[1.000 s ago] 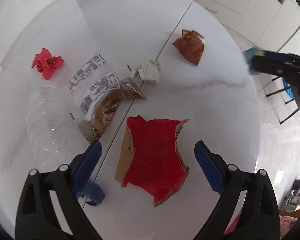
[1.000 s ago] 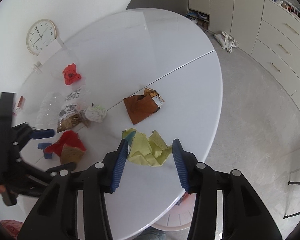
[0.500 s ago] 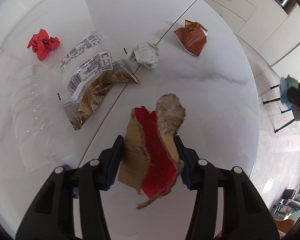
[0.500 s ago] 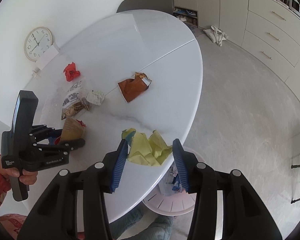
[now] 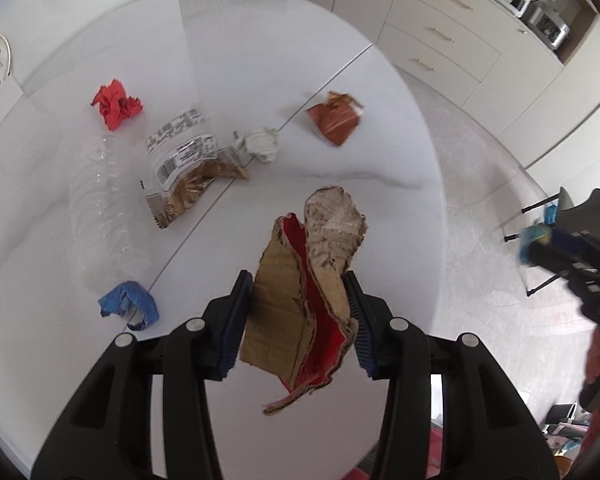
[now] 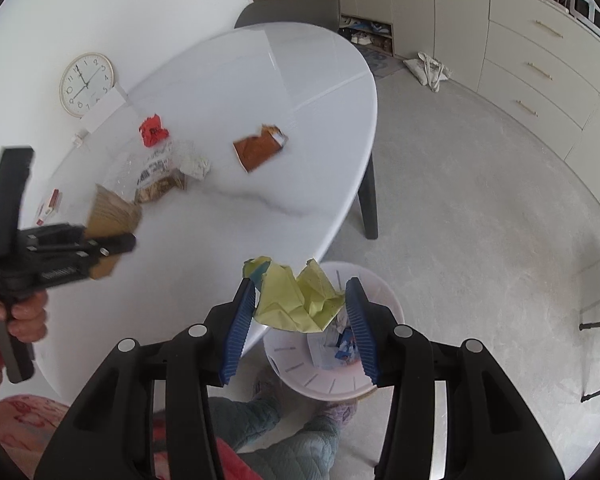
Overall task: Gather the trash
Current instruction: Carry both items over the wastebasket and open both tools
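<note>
A: Corrugated brown cardboard with a red face, torn and folded (image 5: pixel 308 292), fills the left wrist view. The left hand-held gripper (image 5: pixel 300 312) has just been closing and now clamps the scrap by both sides, lifted clear of the white marble-look tabletop (image 5: pixel 340 92).

B: So the pick-up is done and the carry is in hand. What is left there?

A: A crumpled red paper ball (image 5: pixel 116 104), a clear snack bag with a printed label (image 5: pixel 184 160), a white paper wad (image 5: pixel 260 146), a brown foil wrapper (image 5: pixel 334 122), a crushed clear plastic bottle (image 5: pixel 100 200) and a blue tape scrap (image 5: pixel 130 304). The tabletop's curved edge runs close on the right, open floor beyond.

B: And the right wrist view?

A: The right hand-held gripper (image 6: pixel 300 308) clenches a crumpled yellow-green paper (image 6: pixel 296 300) past the tabletop edge, above the round white waste bin (image 6: pixel 384 300) on the floor, which already holds scraps.

B: Then I judge the next move is to part those jaws over the bin's mouth, and bring the cardboard across after it.

A: Room looks ample: bare grey floor to the right. The dark table leg (image 6: pixel 368 204) and the person's teal quilted legs (image 6: pixel 300 440) stand near the bin, so a low approach could brush them.
</note>
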`<action>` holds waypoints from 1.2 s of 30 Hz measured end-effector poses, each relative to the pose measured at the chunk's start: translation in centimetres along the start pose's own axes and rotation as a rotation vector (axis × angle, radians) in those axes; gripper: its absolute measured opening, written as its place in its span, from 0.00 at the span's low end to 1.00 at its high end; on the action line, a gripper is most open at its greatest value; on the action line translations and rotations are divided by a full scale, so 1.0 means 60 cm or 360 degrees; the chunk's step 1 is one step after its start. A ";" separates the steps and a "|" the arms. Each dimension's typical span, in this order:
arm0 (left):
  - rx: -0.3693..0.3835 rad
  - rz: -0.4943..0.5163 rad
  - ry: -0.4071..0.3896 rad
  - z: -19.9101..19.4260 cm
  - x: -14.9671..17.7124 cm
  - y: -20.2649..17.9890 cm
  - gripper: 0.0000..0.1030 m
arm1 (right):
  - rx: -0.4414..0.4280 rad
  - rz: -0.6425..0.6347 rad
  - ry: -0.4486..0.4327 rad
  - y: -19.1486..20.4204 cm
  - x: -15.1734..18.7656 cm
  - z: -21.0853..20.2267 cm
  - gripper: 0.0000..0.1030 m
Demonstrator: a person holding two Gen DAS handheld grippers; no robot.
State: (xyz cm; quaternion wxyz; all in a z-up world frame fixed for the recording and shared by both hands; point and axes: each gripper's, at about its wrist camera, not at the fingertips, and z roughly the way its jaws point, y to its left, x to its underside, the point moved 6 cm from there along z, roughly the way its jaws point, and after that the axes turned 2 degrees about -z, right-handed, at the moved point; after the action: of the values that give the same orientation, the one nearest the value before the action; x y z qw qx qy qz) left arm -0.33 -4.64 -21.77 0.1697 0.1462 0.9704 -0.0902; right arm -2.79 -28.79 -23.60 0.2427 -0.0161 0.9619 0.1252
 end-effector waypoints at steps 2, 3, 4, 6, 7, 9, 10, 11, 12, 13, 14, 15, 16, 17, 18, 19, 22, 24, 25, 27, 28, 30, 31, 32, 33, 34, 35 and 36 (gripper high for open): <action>0.0011 0.0032 -0.0026 -0.017 0.001 -0.017 0.44 | -0.0006 0.0033 0.0056 -0.013 0.027 0.019 0.47; 0.0023 0.0052 -0.0031 -0.026 0.001 -0.036 0.44 | -0.0008 0.0046 0.0077 -0.018 0.037 0.030 0.48; 0.0032 0.0069 -0.0032 -0.031 0.000 -0.048 0.44 | -0.0010 0.0061 0.0100 -0.023 0.048 0.042 0.49; 0.0040 0.0117 -0.0032 -0.038 0.006 -0.075 0.44 | -0.0023 0.0097 0.0155 -0.035 0.069 0.069 0.66; 0.0038 0.0141 -0.0033 -0.038 0.011 -0.083 0.44 | -0.0010 0.0124 0.0184 -0.043 0.079 0.082 0.80; 0.0020 0.0200 -0.0032 -0.035 0.015 -0.110 0.44 | 0.0062 0.0164 0.0183 -0.060 0.090 0.090 0.86; 0.0018 0.0224 -0.0029 -0.034 0.019 -0.121 0.44 | 0.0076 0.0180 0.0182 -0.069 0.095 0.090 0.87; 0.0018 0.0247 -0.0024 -0.034 0.023 -0.133 0.44 | 0.0077 0.0200 0.0186 -0.078 0.099 0.088 0.87; 0.0020 0.0276 -0.0017 -0.034 0.027 -0.148 0.44 | 0.0079 0.0231 0.0179 -0.089 0.103 0.082 0.87; 0.0022 0.0307 -0.0012 -0.032 0.030 -0.163 0.44 | 0.0089 0.0260 0.0168 -0.100 0.106 0.075 0.88; 0.0023 0.0343 -0.0007 -0.029 0.033 -0.179 0.44 | 0.0103 0.0287 0.0156 -0.111 0.108 0.068 0.90; 0.0027 0.0373 -0.0004 -0.028 0.038 -0.196 0.44 | 0.0123 0.0319 0.0142 -0.125 0.110 0.058 0.91; 0.0033 0.0404 0.0002 -0.024 0.040 -0.212 0.44 | 0.0139 0.0345 0.0127 -0.136 0.111 0.049 0.91; 0.0038 0.0437 0.0008 -0.022 0.043 -0.230 0.44 | 0.0150 0.0371 0.0114 -0.148 0.113 0.041 0.91; 0.0046 0.0481 0.0017 -0.016 0.047 -0.252 0.44 | 0.0153 0.0402 0.0102 -0.161 0.116 0.031 0.91; 0.0053 0.0520 0.0026 -0.010 0.051 -0.270 0.44 | 0.0154 0.0434 0.0091 -0.174 0.120 0.020 0.91; 0.0050 0.0617 0.0064 0.015 0.062 -0.317 0.44 | 0.0145 0.0497 0.0066 -0.200 0.127 -0.001 0.91; 0.0030 0.0653 0.0107 0.043 0.067 -0.340 0.45 | 0.0134 0.0527 0.0059 -0.216 0.133 -0.012 0.91; 0.0010 0.0666 0.0128 0.058 0.068 -0.349 0.45 | 0.0133 0.0536 0.0058 -0.221 0.135 -0.015 0.91; -0.0036 0.0673 0.0154 0.083 0.069 -0.357 0.46 | 0.0131 0.0545 0.0063 -0.232 0.141 -0.019 0.91; -0.0052 0.0666 0.0167 0.092 0.069 -0.361 0.46 | 0.0131 0.0546 0.0069 -0.237 0.143 -0.019 0.91; -0.0058 0.0635 0.0193 0.107 0.069 -0.367 0.50 | 0.0131 0.0550 0.0083 -0.244 0.148 -0.017 0.91; -0.0059 0.0616 0.0202 0.113 0.067 -0.367 0.52 | 0.0128 0.0555 0.0092 -0.248 0.150 -0.016 0.91; -0.0057 0.0601 0.0211 0.116 0.067 -0.369 0.56 | 0.0123 0.0564 0.0101 -0.251 0.153 -0.014 0.91; -0.0062 0.0587 0.0217 0.120 0.065 -0.367 0.64 | 0.0119 0.0571 0.0107 -0.253 0.155 -0.012 0.91; -0.0075 0.0574 0.0211 0.120 0.063 -0.367 0.67 | 0.0116 0.0573 0.0112 -0.255 0.156 -0.010 0.91; -0.0085 0.0565 0.0195 0.119 0.061 -0.366 0.72 | 0.0114 0.0575 0.0118 -0.255 0.158 -0.008 0.91; -0.0090 0.0562 0.0185 0.117 0.059 -0.364 0.74 | 0.0113 0.0575 0.0123 -0.256 0.159 -0.007 0.91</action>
State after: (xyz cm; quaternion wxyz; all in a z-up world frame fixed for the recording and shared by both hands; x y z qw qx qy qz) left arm -8.24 -25.90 -26.81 0.1307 0.3143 0.9400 -0.0232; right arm -9.98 -43.48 -31.31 0.1794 0.1606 0.9615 0.1321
